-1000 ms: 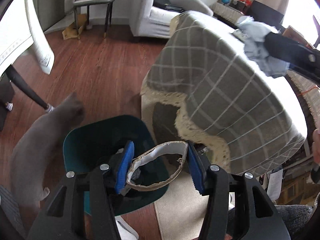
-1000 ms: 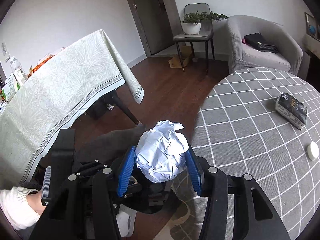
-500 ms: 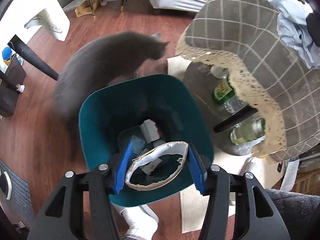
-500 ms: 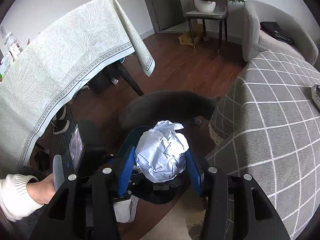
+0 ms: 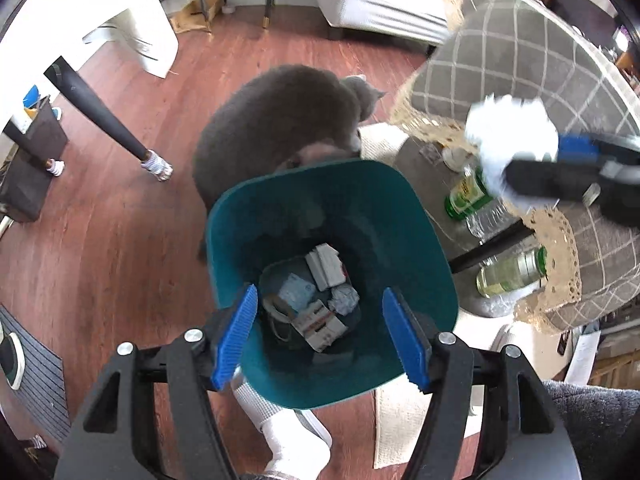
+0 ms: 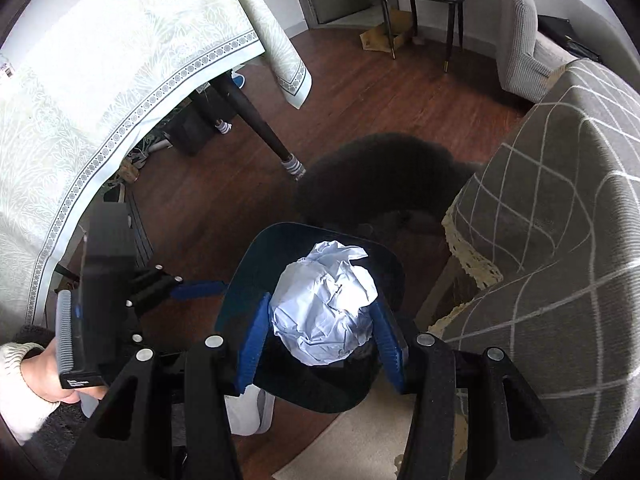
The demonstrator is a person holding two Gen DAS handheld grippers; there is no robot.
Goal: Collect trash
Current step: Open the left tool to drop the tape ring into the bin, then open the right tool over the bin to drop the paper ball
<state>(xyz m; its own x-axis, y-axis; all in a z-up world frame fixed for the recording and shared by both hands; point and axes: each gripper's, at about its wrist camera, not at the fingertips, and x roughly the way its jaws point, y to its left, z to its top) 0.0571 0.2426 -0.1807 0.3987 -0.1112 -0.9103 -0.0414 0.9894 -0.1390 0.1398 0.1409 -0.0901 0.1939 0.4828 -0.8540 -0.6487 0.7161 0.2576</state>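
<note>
both grippers point steeply down over a teal bin [image 5: 420, 248] on the wood floor [image 5: 104, 240], a grey cat [image 5: 280, 120] behind it, a checked tabletop [image 6: 560, 200] beside. left gripper [image 5: 320, 332] has just been opening, jaws spread and empty above the trash [image 5: 316, 300] inside. right gripper [image 6: 320, 340] pinches a paper ball [image 6: 324, 304].

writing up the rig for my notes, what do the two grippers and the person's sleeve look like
Both grippers match: the left gripper and right gripper have black angular plastic arms with silver round bolts and ridged blue pads on the fingers. No cables show. The left hand wears a cream knitted sleeve, and its handle carries a small white-lettered label too small to read.
</note>
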